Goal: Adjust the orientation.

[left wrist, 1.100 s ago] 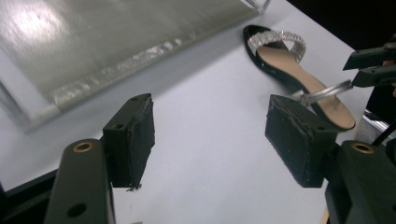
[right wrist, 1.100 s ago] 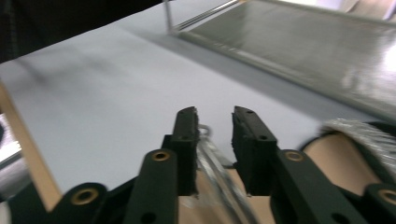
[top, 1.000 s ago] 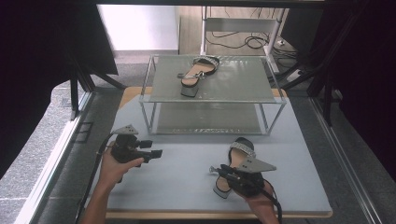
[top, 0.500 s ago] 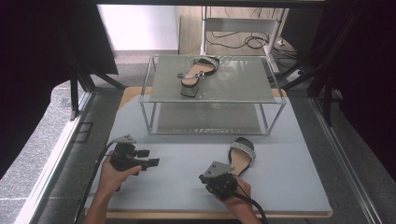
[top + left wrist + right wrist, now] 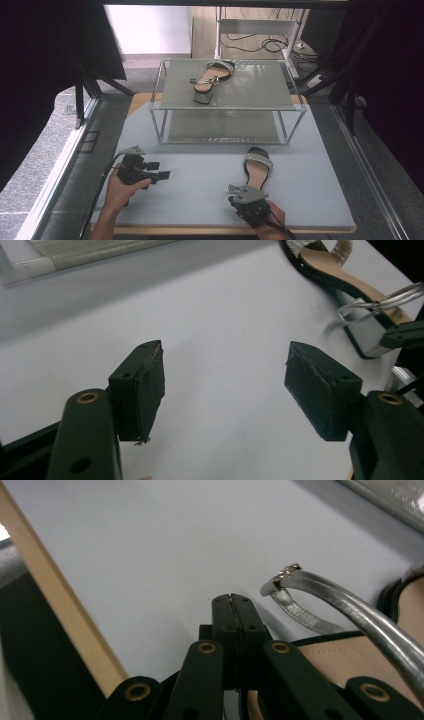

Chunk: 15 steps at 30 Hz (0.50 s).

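Sandal (image 5: 257,170) lay flat on worktop (image 5: 200,185), right gripper (image 5: 233,600) at its heel.
Right gripper's jaws pressed together, nothing visibly pinched; left gripper (image 5: 225,385) spread, holding nothing.

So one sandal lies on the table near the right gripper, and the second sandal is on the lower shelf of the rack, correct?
Not quite. The second sandal lies on the top shelf of the rack, as the high view shows.
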Motion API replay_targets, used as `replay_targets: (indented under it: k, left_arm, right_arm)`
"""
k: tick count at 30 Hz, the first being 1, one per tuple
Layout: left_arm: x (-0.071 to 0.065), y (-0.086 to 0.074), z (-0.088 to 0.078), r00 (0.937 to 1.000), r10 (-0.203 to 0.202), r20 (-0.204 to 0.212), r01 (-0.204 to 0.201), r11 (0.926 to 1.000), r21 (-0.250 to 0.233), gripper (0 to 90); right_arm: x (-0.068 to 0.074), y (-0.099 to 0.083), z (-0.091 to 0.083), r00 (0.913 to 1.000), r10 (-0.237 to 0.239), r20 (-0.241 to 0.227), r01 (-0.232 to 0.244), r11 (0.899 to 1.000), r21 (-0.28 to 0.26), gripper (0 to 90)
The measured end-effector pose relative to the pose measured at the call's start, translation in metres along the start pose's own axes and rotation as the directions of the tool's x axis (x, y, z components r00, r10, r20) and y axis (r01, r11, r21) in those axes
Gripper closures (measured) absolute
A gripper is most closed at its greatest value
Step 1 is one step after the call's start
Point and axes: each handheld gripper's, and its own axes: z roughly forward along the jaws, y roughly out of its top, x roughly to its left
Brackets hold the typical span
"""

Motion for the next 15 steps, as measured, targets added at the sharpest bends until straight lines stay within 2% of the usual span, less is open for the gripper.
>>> replay_targets:
  k: [2, 4, 6, 9, 12, 13, 15]
  left_arm:
    - [-0.001, 0.0, 0.001, 1.0, 0.0, 0.009, -0.001, 1.0, 0.003, 32.6]
    - [-0.001, -0.001, 0.002, 0.9997, -0.002, 0.026, 0.002, 1.0, 0.002, 32.5]
    - [0.0, -0.003, 0.002, 0.9996, -0.008, 0.028, 0.008, 1.0, 0.002, 32.6]
    - [0.003, -0.004, 0.002, 0.9981, -0.027, 0.056, 0.027, 0.9996, 0.001, 32.2]
    - [0.005, -0.005, 0.002, 0.9982, -0.031, 0.051, 0.03, 0.9995, 0.003, 32.2]
    - [0.005, -0.005, 0.002, 0.9982, -0.031, 0.05, 0.031, 0.9995, 0.004, 32.2]
    - [0.005, -0.006, 0.003, 0.9983, -0.036, 0.045, 0.036, 0.9993, 0.004, 32.2]
  right_arm:
    - [-0.005, -0.007, -0.006, 0.9998, 0.019, -0.01, -0.019, 1.0, -0.006, 89.6]
    - [-0.007, -0.016, -0.014, 0.9996, 0.023, 0.016, -0.023, 1.0, -0.009, 89.6]
    - [-0.009, -0.019, -0.017, 0.9996, 0.023, 0.017, -0.023, 1.0, -0.01, 89.6]
    - [-0.017, -0.028, -0.026, 0.9988, 0.049, 0.002, -0.049, 0.999, -0.02, 89.6]
    - [-0.03, -0.038, -0.033, 0.9955, 0.082, 0.048, -0.08, 0.996, -0.035, 89.6]
    - [-0.038, -0.043, -0.036, 0.9931, 0.106, 0.05, -0.104, 0.994, -0.042, 89.6]
    - [-0.042, -0.046, -0.038, 0.9922, 0.116, 0.047, -0.114, 0.992, -0.045, 89.6]
